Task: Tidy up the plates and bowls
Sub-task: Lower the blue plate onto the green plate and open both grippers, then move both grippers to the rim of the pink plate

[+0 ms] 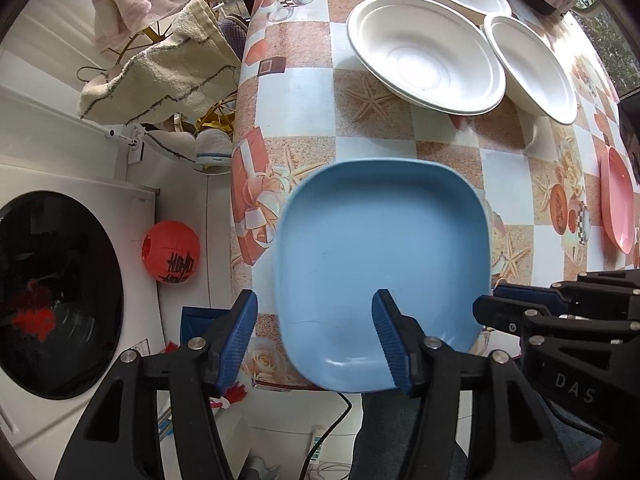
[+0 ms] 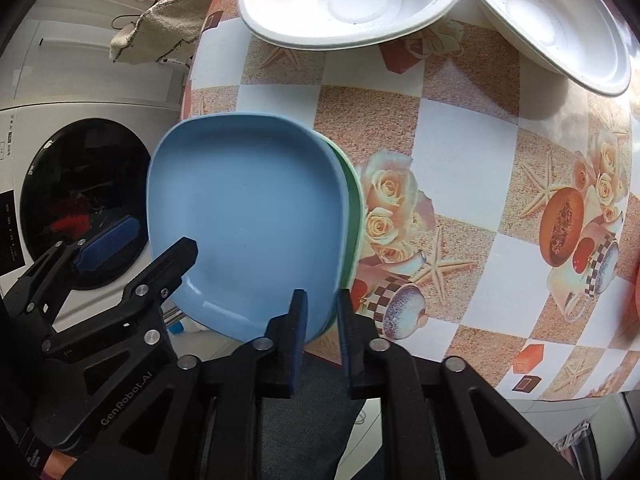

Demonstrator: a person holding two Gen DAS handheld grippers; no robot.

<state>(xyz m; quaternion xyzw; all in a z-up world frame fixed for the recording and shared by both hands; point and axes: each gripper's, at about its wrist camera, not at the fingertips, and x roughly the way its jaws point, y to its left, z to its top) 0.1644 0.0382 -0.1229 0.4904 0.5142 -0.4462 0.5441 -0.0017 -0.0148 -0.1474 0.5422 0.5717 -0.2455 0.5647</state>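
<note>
Left wrist: left tool [image 1: 316, 336] open, astride near rim of blue plate [image 1: 380, 256] overhanging counter [image 1: 448, 152] edge.

Right wrist: right tool [image 2: 323, 334] open, fingers flanking blue plate's corner atop green plate [image 2: 354, 196]. Risk: overhanging stack tips if nudged.

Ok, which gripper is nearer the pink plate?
Right. The right gripper sits at the blue plate's right corner, on the pink plate's side; the left gripper straddles the blue plate's near-left rim, farther away.
</note>
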